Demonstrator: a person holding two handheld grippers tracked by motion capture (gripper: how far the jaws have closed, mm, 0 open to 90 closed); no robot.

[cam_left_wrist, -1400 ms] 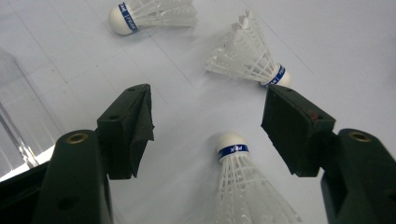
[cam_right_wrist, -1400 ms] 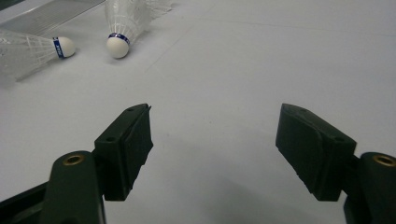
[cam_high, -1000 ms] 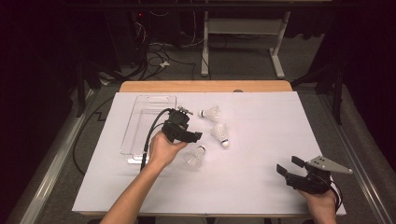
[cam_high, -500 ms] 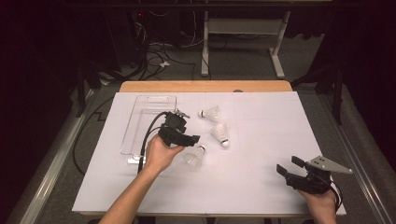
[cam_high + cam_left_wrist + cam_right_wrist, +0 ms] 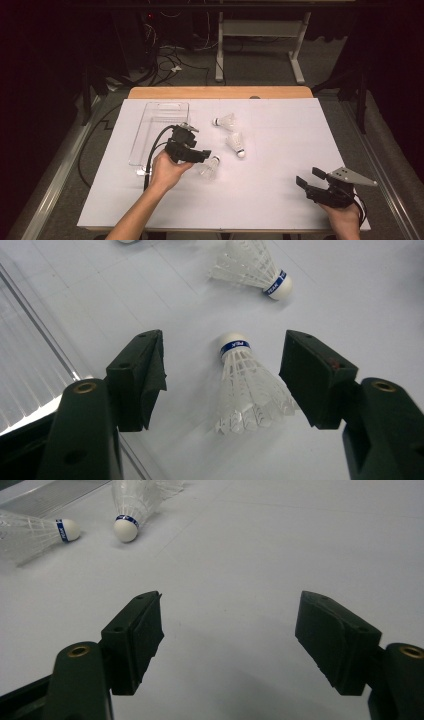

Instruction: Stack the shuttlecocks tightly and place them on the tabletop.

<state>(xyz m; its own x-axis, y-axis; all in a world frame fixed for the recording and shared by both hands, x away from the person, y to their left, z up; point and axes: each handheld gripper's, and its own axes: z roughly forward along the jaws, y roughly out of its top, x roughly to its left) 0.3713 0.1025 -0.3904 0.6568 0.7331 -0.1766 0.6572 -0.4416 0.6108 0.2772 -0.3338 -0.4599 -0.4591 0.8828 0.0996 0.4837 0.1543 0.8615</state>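
**mid-desk: left gripper straddling a shuttlecock, not yet closed**

near the desk's middle, slightly toward the left edge, the left gripper [image 5: 206, 156] sits low over the nearest shuttlecock [image 5: 210, 167]. jaws spread wide. left gripper view: shuttlecock [image 5: 246, 385] lies on its side between the two jaws, cork pointing away from the camera, feather skirt toward it. a gap shows on the left-jaw side; the skirt comes close to the right jaw, contact can't be told.

two more shuttlecocks lie further toward the far edge: second shuttlecock [image 5: 235, 144] just beyond the first, cork toward the near edge; third shuttlecock [image 5: 224, 121] past that, cork pointing at the left edge. all three apart from each other.

clear tray [image 5: 150, 137] lies just left of the left gripper, running toward the far left corner; its edge shows beside the left jaw in the left gripper view [image 5: 35, 325].

right gripper [image 5: 308, 179] rests at the near right corner of the desk [image 5: 280, 150], well apart from the shuttlecocks. jaws spread, holding nothing. its own view has two shuttlecocks far off at top left.

white sheet covers the desk top.
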